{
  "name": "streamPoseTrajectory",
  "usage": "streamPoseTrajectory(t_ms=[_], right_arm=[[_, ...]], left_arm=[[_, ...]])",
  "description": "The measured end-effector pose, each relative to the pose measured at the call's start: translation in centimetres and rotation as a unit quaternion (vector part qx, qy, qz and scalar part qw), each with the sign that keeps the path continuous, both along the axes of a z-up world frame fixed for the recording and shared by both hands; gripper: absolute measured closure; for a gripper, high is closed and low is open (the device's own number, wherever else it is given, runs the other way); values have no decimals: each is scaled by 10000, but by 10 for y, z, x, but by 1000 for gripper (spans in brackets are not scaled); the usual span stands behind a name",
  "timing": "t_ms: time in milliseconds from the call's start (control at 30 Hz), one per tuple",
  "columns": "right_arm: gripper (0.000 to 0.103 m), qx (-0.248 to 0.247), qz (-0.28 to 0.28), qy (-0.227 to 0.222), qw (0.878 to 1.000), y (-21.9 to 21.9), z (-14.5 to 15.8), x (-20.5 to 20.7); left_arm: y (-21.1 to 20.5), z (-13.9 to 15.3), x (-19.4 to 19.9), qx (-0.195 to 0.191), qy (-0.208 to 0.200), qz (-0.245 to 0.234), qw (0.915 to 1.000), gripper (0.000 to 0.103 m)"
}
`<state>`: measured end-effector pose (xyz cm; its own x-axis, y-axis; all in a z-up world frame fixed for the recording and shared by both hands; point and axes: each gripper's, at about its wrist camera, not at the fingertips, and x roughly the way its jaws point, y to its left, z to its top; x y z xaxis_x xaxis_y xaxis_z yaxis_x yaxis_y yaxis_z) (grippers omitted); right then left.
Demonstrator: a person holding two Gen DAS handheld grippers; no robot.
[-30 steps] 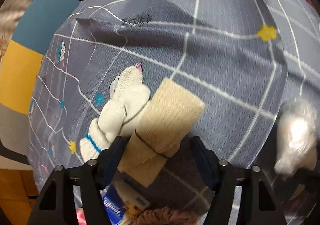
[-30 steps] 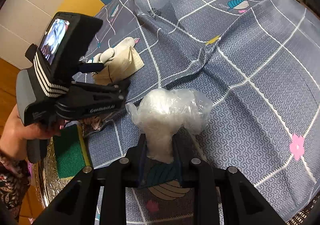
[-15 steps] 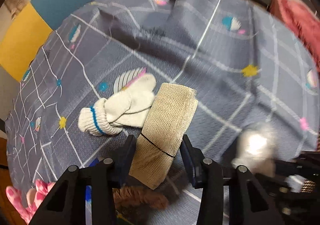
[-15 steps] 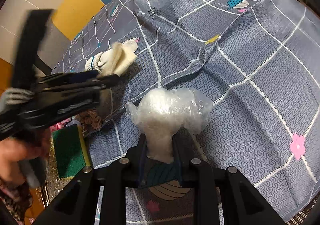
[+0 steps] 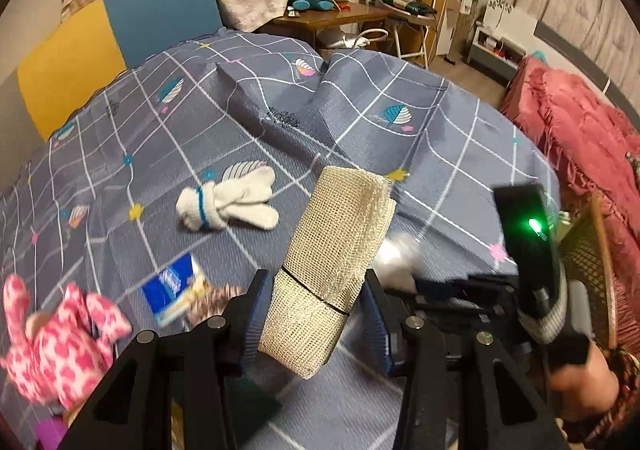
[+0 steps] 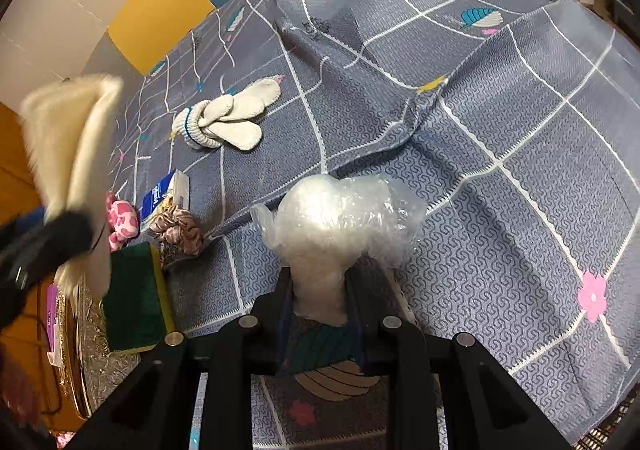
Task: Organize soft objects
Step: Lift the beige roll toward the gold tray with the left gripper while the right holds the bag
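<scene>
Rising clear of the bedspread (image 5: pixel 460 153), the mesh cloth roll (image 5: pixel 336 262) now hangs in the air between the blue pads of the left gripper (image 5: pixel 314 320), which is clamped on its lower half just below the black band; a second ago the roll lay against the white gloves (image 5: pixel 230 201), and those are now well apart from it, at about 10 o'clock in the left wrist view, left lying on the bed; the view has also tipped up to take in the room beyond, so I judge the lift done and the carry begun. In the right wrist view the roll shows as a pale blur at 9 o'clock, above the green sponge (image 6: pixel 134 298). The right gripper (image 6: pixel 320 302) has not moved over that second; it stays closed on the crumpled plastic bag (image 6: pixel 340 221), low over the bedspread. Outward from there lie the other soft things: a brown scrunchie (image 6: pixel 180 230) and a blue packet (image 6: pixel 160 193) at 9 o'clock, a pink spotted plush toy (image 5: pixel 56 346) at the bed's near edge, and a woven basket (image 5: pixel 592 270) at 3 o'clock in the left view, perhaps the destination, though I cannot tell. With both grippers loaded, several items remain to sort.
</scene>
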<state>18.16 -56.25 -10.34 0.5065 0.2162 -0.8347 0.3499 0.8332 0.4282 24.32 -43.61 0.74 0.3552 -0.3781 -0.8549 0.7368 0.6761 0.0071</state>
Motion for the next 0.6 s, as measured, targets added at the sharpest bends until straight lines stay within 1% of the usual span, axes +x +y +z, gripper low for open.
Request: streamPoseTrajectory(t_ms=[100,233,333,433,600], right_arm=[[77,-85,18,-172,9998,0,7,-2],[78,-335,99,-400,9986,4,16,-2],[78,-381,132,-458,9981,6,16,-1],[78,-397,115,-494,9979,5,15,-2],[78,-527,102,-660,9964,4,16,-6]], left_arm=[[21,8,-12,-210,77,84,9997,58],[62,26,-30,-660,136,293,9973,58],[93,35,-40,-899,145,452,9948,58],[138,49,-51,-1273,131,726,9891,58],[206,63,-66,-1629,-12,1212,9792,58]])
